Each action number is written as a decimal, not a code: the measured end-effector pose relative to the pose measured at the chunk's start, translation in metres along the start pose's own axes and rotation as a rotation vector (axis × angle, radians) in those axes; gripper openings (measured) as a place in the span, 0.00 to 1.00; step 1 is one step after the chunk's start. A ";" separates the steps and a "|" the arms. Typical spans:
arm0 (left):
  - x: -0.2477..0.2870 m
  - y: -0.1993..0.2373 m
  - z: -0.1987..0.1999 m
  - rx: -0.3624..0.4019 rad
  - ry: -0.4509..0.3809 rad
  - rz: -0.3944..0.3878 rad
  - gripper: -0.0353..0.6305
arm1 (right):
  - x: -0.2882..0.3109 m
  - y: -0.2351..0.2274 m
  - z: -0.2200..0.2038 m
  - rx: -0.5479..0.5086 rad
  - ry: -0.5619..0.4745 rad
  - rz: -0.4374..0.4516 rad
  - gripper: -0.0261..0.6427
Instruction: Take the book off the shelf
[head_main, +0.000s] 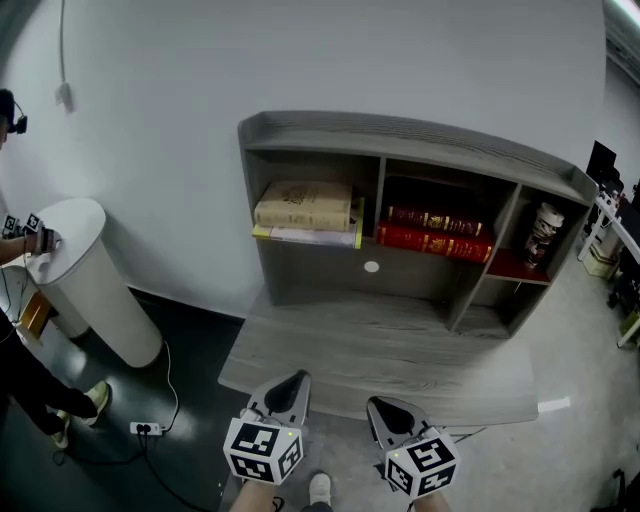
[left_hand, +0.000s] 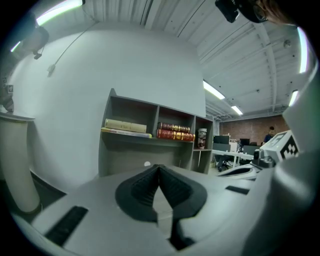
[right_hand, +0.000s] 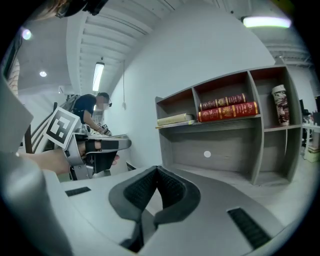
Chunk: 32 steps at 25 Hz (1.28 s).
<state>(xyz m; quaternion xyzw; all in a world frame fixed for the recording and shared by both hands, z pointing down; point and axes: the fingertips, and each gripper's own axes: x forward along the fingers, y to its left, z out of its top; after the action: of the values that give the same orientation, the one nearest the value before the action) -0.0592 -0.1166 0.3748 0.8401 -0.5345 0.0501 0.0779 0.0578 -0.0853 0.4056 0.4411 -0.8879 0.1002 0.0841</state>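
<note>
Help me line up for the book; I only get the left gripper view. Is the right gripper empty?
Observer: Yes. The right gripper has its jaws together, with nothing between them.
Operator: How close are we to the shelf?
Observer: In the head view, both tips sit about at the desk's near edge, the left gripper included, well short of the shelf.
Operator: Anyone nearby?
Observer: A person stands at the white stand off to the left.
</note>
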 end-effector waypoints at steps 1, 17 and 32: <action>0.006 0.008 0.002 0.006 0.003 -0.001 0.07 | 0.009 -0.001 0.002 0.006 0.003 -0.003 0.05; 0.084 0.099 0.023 0.104 0.073 -0.009 0.07 | 0.111 -0.021 0.025 -0.016 0.052 -0.063 0.05; 0.133 0.121 0.086 0.384 0.110 -0.024 0.07 | 0.154 -0.028 0.045 -0.003 0.044 -0.080 0.05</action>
<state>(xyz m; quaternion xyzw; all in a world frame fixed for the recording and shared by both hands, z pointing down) -0.1129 -0.3011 0.3219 0.8417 -0.5002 0.1961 -0.0538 -0.0139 -0.2313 0.4017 0.4736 -0.8677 0.1052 0.1082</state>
